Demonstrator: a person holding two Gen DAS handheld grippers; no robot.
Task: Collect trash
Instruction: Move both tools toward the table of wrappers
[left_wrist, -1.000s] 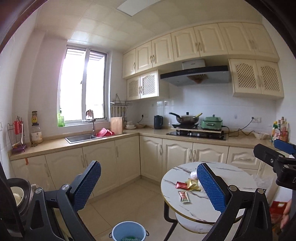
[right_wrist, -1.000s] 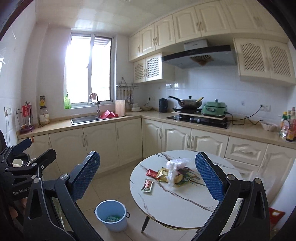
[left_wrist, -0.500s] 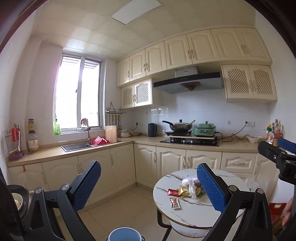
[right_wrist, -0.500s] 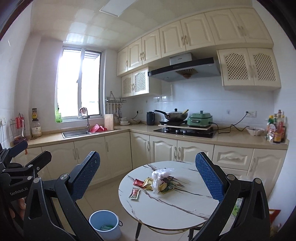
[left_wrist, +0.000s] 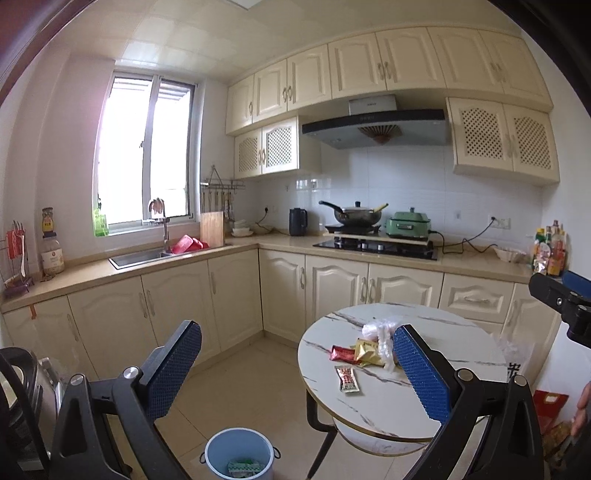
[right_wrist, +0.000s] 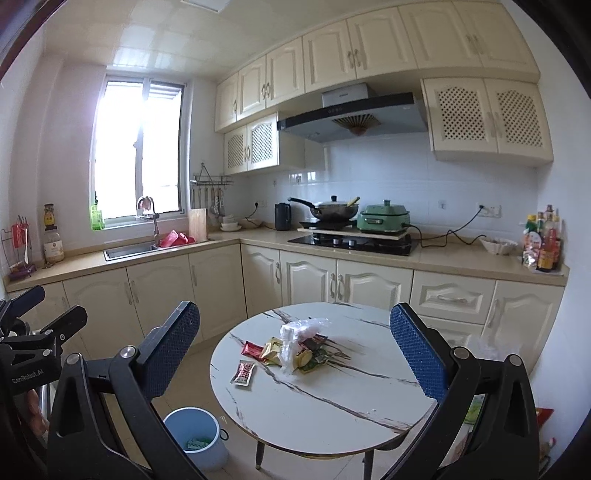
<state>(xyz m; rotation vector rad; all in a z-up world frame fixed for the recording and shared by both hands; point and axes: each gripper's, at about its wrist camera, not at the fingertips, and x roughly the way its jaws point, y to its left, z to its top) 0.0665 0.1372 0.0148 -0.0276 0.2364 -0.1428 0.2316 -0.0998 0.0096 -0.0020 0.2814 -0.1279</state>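
Snack wrappers and a crumpled clear plastic bag lie in a pile on a round marble table. One red sachet lies apart at the pile's left, also seen as the red sachet. A light blue bin stands on the floor left of the table with a green scrap inside; the same bin shows in the left view. My left gripper and right gripper both stand open and empty, well short of the table.
Cream cabinets run along an L-shaped counter with a sink, a hob with a wok and a green cooker. Bottles stand at the counter's right end. A metal appliance sits at the left.
Both cameras tilted up and drew back over the second, then the left one tipped down again, so the bin shows more fully. Neither gripper took hold of anything.
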